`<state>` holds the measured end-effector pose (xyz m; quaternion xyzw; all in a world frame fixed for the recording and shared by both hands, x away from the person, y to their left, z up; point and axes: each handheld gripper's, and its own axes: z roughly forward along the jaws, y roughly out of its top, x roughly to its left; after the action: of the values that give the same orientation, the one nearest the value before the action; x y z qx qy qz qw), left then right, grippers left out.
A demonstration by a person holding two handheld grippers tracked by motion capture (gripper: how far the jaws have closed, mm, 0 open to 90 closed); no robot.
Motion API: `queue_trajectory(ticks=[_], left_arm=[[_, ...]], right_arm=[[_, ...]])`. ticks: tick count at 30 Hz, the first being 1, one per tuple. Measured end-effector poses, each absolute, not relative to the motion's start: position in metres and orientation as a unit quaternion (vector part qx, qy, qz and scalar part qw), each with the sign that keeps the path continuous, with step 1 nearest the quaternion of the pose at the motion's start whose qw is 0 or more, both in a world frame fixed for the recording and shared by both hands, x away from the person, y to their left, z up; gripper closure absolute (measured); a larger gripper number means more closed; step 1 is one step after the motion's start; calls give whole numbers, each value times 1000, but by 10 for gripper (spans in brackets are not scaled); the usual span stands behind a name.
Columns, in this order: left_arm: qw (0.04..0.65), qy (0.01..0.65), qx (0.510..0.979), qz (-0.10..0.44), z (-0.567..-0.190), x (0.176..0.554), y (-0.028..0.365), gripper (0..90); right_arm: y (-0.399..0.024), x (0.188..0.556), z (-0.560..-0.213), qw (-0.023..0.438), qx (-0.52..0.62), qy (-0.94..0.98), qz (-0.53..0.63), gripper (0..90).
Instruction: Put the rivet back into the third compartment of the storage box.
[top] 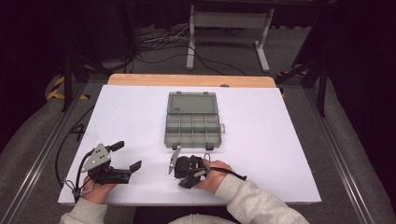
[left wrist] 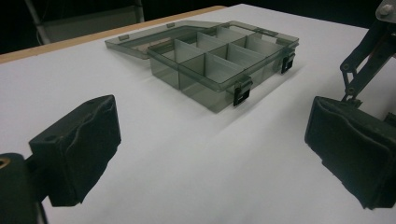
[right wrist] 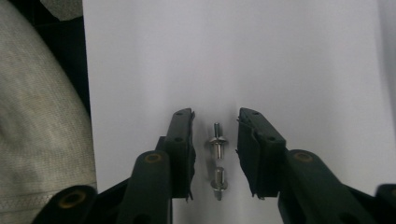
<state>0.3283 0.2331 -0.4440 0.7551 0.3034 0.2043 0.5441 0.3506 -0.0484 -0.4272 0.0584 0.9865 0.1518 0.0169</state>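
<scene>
Right gripper view: sleeve (right wrist: 37, 116) blurred, cropped.

Two small shiny metal studs (right wrist: 218, 140), end to end (flanged), on white table (right wrist: 280, 56)

A smoky grey, see-through plastic compartment box (top: 192, 122) with black latches sits at the far middle of a plain white table sheet (top: 280, 140) edged at the far side by light tan wood. Two shiny silver metal pins (right wrist: 217, 140) lie between the matte black right gripper (right wrist: 215, 140) jaws. The left gripper (left wrist: 210, 154) is black too, its top plate grey. The near sleeves are pale grey.
</scene>
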Motion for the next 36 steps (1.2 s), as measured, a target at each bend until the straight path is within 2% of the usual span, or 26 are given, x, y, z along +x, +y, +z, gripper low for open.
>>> queue_trajectory(ticks=[5,13,36], left_arm=[[544,304,755,204,-444,328,233,41],[544,303,755,204,-444,328,233,41],[543,305,755,204,-444,329,233,41]], right_arm=[[-49,352,-427,13,55,987,149,817],[-48,353,-421,17,54,986,154,821],[-49,363,-366,53,52,980,184,821]])
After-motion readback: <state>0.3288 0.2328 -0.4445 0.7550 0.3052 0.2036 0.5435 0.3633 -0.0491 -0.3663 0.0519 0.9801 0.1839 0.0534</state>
